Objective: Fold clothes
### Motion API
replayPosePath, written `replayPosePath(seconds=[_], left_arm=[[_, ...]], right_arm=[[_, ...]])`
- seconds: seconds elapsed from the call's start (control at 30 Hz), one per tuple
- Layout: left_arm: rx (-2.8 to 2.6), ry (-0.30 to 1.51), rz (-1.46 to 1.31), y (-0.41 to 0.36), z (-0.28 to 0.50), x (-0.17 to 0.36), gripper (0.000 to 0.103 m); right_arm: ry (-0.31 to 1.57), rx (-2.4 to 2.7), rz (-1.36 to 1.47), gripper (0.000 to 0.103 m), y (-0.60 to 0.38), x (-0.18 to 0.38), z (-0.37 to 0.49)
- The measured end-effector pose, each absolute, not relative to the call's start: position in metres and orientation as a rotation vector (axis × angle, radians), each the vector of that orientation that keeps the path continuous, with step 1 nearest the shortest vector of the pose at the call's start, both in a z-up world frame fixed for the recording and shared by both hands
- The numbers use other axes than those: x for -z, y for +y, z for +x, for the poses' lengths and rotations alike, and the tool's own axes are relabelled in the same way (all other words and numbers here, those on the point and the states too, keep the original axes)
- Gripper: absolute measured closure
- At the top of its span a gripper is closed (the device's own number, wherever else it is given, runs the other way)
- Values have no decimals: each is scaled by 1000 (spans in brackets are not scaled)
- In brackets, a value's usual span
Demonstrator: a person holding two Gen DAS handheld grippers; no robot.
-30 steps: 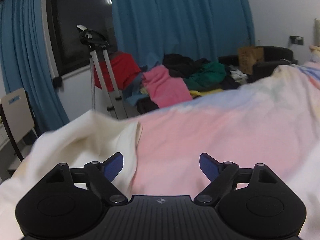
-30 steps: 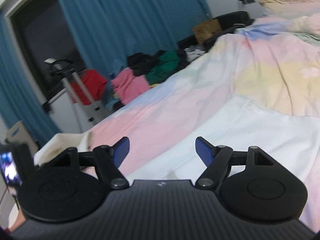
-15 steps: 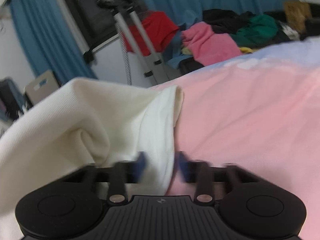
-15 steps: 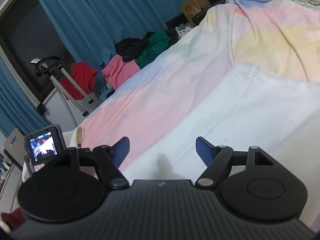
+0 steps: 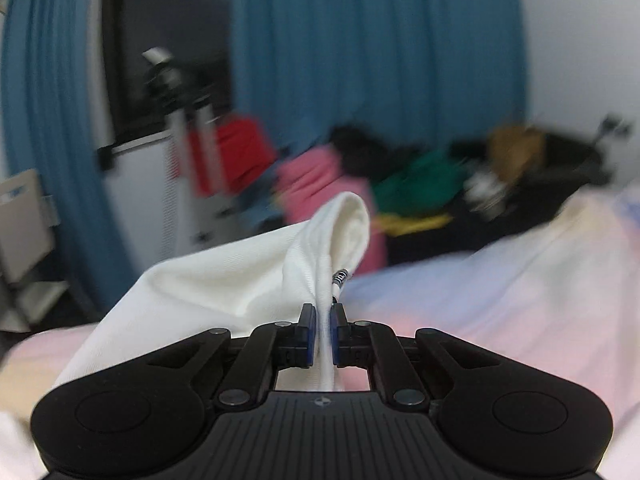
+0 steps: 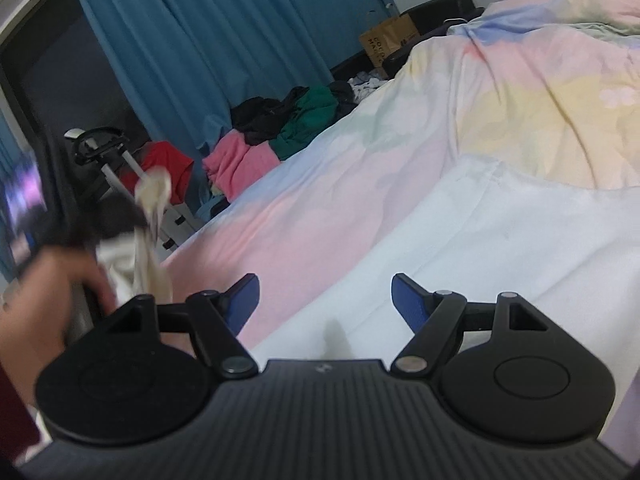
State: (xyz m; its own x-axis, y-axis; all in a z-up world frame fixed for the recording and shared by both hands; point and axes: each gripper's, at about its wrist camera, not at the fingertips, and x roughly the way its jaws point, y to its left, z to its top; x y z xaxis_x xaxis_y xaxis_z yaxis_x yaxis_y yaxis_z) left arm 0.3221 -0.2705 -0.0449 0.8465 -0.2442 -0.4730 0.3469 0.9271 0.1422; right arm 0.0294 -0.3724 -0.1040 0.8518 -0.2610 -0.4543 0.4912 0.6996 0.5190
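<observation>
A cream-white garment (image 5: 224,288) lies at the near left of the bed, and my left gripper (image 5: 324,334) is shut on a raised fold of it, with a small cord tip (image 5: 339,278) poking out beside the fold. The lifted fold stands up above the blue pads. In the right wrist view the same garment (image 6: 150,208) hangs blurred at far left beside a hand (image 6: 44,288). My right gripper (image 6: 325,300) is open and holds nothing, low over a flat white garment (image 6: 500,232) spread on the bed.
The bed (image 6: 520,92) carries a pastel pink, blue and yellow cover. Beyond its far edge lies a heap of pink, green, black and red clothes (image 6: 276,136) by blue curtains (image 6: 208,40). A metal frame (image 6: 120,160) and a cardboard box (image 6: 386,42) stand there too.
My left gripper went from open to shut on the cream garment's edge and lifted the fold upward. My right gripper stayed open and dropped lower over the white garment.
</observation>
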Motion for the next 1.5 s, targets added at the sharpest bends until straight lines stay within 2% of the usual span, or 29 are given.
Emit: replayPosePath(seconds=[0.13, 0.2, 0.33, 0.4, 0.57, 0.8, 1.0, 1.07, 1.27, 1.5], left_arm=[[482, 446, 172, -323, 306, 18, 93], [514, 447, 181, -334, 301, 27, 89], [541, 455, 169, -331, 298, 41, 54], [545, 473, 122, -308, 288, 40, 49], [471, 425, 97, -195, 210, 25, 27], [259, 506, -64, -39, 91, 43, 23], [181, 584, -137, 31, 46, 68, 23], [176, 590, -212, 47, 42, 71, 23], [177, 567, -204, 58, 37, 78, 23], [229, 605, -225, 57, 38, 88, 22]], right_arm=[[359, 460, 706, 28, -380, 106, 26], [362, 463, 713, 28, -383, 108, 26], [371, 464, 710, 28, -388, 115, 29], [388, 447, 739, 28, -392, 119, 32], [420, 370, 804, 27, -393, 125, 37], [477, 179, 896, 30, -376, 130, 40], [518, 72, 942, 39, -359, 125, 36], [499, 54, 936, 40, -354, 118, 31], [505, 39, 932, 40, -338, 109, 26], [499, 77, 762, 40, -318, 95, 29]])
